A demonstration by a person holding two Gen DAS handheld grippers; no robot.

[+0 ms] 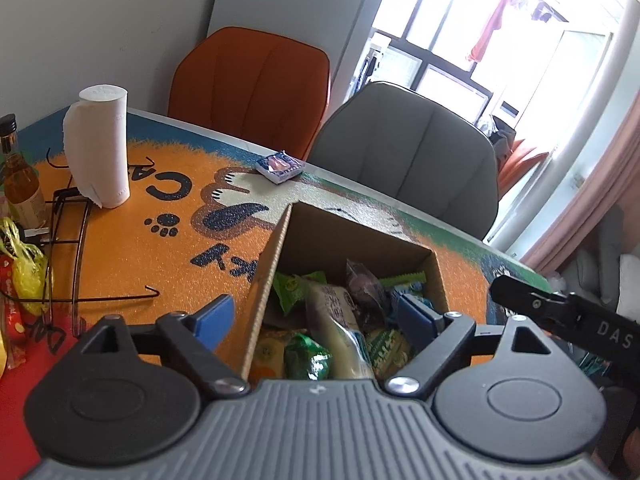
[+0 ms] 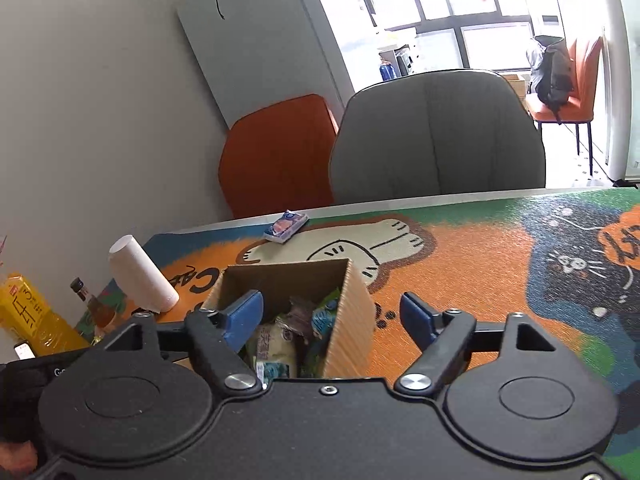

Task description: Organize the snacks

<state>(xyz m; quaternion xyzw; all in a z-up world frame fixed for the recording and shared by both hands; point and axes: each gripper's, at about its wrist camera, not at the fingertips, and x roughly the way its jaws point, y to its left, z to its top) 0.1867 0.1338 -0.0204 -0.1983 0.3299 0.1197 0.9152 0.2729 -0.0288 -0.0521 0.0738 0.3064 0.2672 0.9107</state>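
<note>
You are holding the left gripper point(image 1: 316, 316) with its blue pads spread wide, straddling the left wall of the cardboard box point(image 1: 264, 276); nothing is sitting between the pads. The right gripper point(image 2: 332, 316) is likewise gaping, empty, straddling the box's point(image 2: 348, 312) right wall, one pad inside and one outside over the mat.

The box is standing open on the cartoon cat mat point(image 1: 168, 200), and snacks are lying piled inside it: a pale long packet point(image 1: 340, 320) with Chinese print too blurred to read, green wrappers point(image 1: 292, 288), a dark purple packet point(image 1: 366, 284). One small blue snack packet point(image 1: 280, 166) is lying apart from the box, near the far table edge in front of the chairs; its print is illegible.

Writing on the mat is showing upside down: "CA" is legible beside the paper towel roll point(image 1: 100, 144). The other gripper's black body point(image 1: 576, 316) is showing "DAS" in white. The yellow drink bottle point(image 2: 28, 312) is carrying Chinese characters; you are seeing them only in part. An amber bottle point(image 1: 20, 176) is standing at the left edge beside a wire rack point(image 1: 76, 240).
</note>
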